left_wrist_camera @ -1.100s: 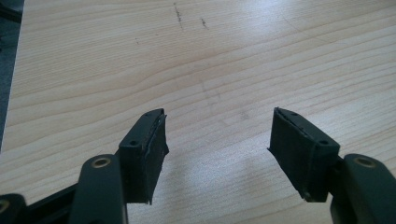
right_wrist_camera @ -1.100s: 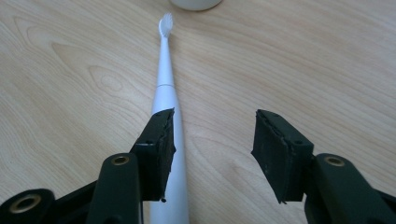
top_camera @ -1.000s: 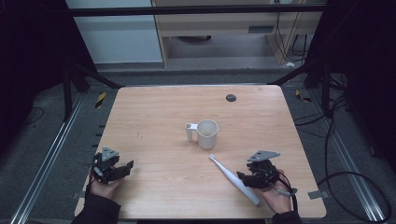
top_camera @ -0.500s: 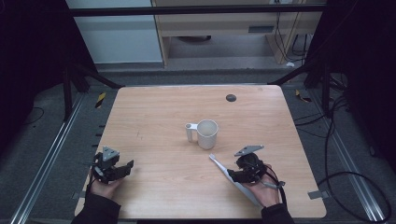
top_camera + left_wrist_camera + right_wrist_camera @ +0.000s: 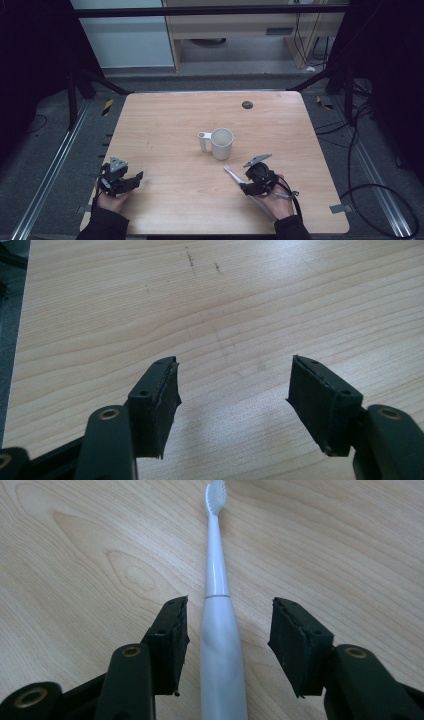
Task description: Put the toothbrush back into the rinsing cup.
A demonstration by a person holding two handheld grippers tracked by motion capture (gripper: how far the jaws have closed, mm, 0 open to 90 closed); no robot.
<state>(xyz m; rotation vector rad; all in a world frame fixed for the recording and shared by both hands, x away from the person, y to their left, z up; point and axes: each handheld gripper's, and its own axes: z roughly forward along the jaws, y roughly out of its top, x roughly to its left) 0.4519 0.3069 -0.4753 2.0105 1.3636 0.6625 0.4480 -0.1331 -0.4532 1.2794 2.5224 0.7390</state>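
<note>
- The toothbrush (image 5: 216,630) is white, an electric type with a thick handle that narrows to a slim neck and a small bristled head.
- It lies flat on the table, near the front right, its head (image 5: 227,169) pointing far-left, just short of the white mug (image 5: 221,143).

- Fixed high above the near edge, looking forward and down over the whole wooden table (image 5: 165,125).
- Riding the left gripper (image 5: 232,390), close above bare tabletop, facing along its jaws.
- Riding the right gripper (image 5: 227,630), very near the white toothbrush (image 5: 216,580), also seen from above, beside the mug (image 5: 221,143).
</note>
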